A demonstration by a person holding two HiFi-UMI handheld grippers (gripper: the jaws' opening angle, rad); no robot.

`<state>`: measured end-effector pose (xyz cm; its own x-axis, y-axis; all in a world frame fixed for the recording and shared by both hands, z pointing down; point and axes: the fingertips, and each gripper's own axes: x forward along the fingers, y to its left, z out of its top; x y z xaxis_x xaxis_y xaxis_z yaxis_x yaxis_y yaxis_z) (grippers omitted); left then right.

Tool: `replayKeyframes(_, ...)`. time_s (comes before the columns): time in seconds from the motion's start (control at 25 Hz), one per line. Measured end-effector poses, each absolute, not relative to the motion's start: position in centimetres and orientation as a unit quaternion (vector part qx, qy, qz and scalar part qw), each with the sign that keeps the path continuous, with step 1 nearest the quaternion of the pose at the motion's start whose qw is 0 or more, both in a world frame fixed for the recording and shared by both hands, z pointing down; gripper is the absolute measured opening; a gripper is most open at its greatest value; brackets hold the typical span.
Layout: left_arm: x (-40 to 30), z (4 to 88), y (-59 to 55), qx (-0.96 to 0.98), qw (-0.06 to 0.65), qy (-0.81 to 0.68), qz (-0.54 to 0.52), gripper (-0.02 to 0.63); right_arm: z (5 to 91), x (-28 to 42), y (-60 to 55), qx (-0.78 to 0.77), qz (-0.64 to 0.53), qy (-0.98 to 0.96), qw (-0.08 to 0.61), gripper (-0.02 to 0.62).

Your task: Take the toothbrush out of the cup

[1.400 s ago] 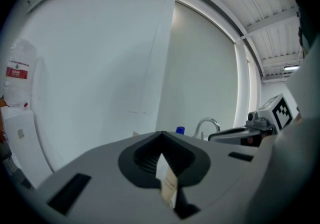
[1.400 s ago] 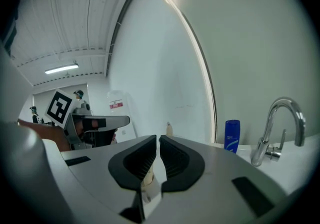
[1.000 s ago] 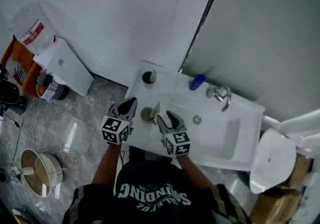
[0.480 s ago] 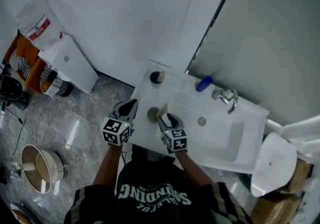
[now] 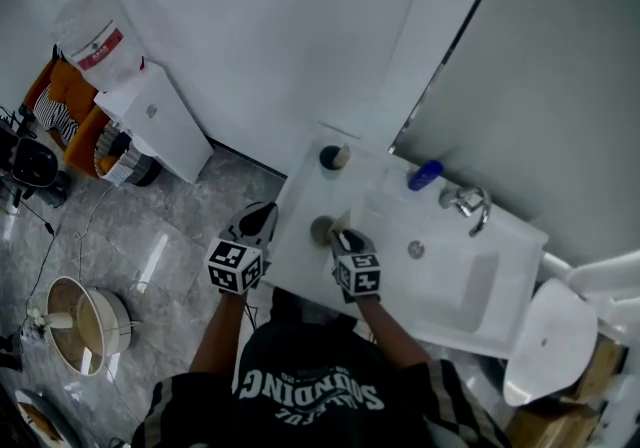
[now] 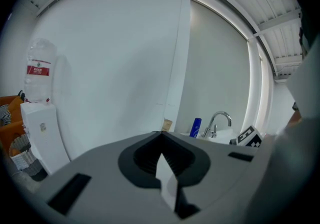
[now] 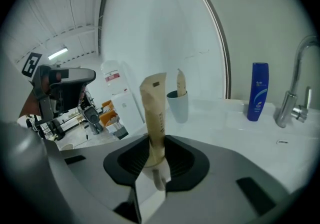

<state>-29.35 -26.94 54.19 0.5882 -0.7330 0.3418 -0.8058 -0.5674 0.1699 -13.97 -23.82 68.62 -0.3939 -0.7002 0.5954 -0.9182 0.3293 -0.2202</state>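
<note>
Where the right gripper's [image 5: 344, 236] dark pads [image 7: 179, 159] meet, they grip a toothbrush [image 7: 153, 113] in a tan paper sleeve, which stands upright between them. These jaws have just been closing. The sleeve's top rises above the jaws, and a white end shows below them. In the head view the cup [image 5: 322, 229] sits right at this gripper's tips, near the left edge of the white counter [image 5: 300, 261]. Whether the brush's lower end is inside the cup cannot be made out.

The left gripper [image 5: 260, 216] has its jaws drawn together with nothing between them. It hangs just off the counter's left edge, over the grey floor, apart from the cup.

At the counter's far left corner stands a second cup [image 7: 178, 106], grey-blue, with another paper-sleeved item [image 7: 181, 82] upright in it. A blue bottle [image 7: 258, 91] with its cap on stands along the back edge, between that cup and the chrome faucet [image 7: 295, 80]. The sink basin [image 5: 450, 266] fills the counter's right part.
</note>
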Motion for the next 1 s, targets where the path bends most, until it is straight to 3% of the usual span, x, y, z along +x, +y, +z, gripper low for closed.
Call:
replayKeyframes(0.04, -29.4, 54.2, -26.9, 0.877, 0.155, -0.439, 0.117, 0.000, 68.5, -13.9, -23.9, 0.513, 0.268, -0.790, 0.203, 0.078)
replayKeyframes(0.12, -29.6, 54.0, -26.9, 0.877, 0.155, -0.441, 0.116, -0.001, 67.8, -13.9, -24.0, 0.514, 0.265, -0.792, 0.196, 0.072)
replayKeyframes(0.6, -26.0, 53.7, -26.8, 0.894, 0.149, -0.407, 0.114, 0.000, 60.8, -12.3, -23.5, 0.503, 0.236, -0.820, 0.138, 0.057)
replayKeyframes(1.0, -19.0, 53.7, -26.1, 0.919, 0.142, -0.349, 0.119, 0.000, 56.5, -5.8, -22.5, 0.547, 0.201, -0.806, 0.101, 0.054)
